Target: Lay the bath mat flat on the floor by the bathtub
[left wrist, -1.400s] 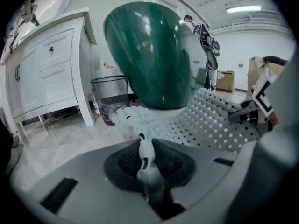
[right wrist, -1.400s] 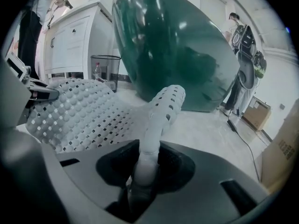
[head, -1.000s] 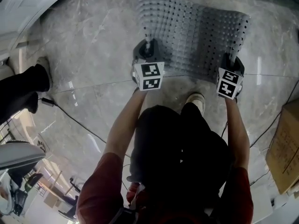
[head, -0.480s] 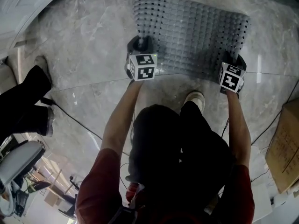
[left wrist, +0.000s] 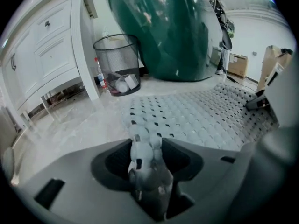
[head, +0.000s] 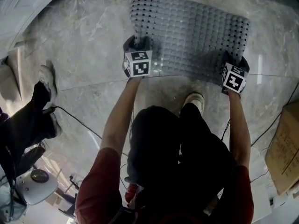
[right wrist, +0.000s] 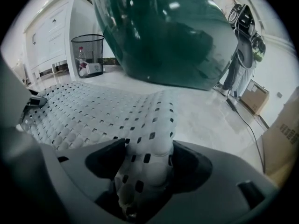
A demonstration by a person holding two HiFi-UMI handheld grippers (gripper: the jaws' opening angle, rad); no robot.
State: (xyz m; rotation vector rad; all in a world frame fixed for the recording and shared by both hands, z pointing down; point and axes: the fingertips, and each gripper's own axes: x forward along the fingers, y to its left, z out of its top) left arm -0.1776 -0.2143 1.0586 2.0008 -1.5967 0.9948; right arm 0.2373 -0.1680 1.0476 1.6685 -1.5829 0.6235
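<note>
Grey polished stone floor (head: 84,55), with the dark green bathtub (right wrist: 163,36) standing just beyond the work area.

The bath mat (head: 191,36) is pale grey perforated rubber with a pebbled face. It lies spread on the floor in front of the tub, far edge near the tub's base. Most of it rests flat; only the two near corners are raised and bunched.

Assessment: light, limp and flexible, draping and folding under its own weight. Likely tacky rather than slippery, and not fragile. It is best taken by a corner or edge, one at each side, as here.

Left tool (left wrist: 147,167): at the near left corner. Its jaws have just been opening and now stand about half apart, with the corner crumpled between them.

Right tool (right wrist: 147,171): at the near right corner. Its jaws have just been opening and now stand wide, with a wad of mat lodged between them.

Neither tool appears to clamp.
</note>
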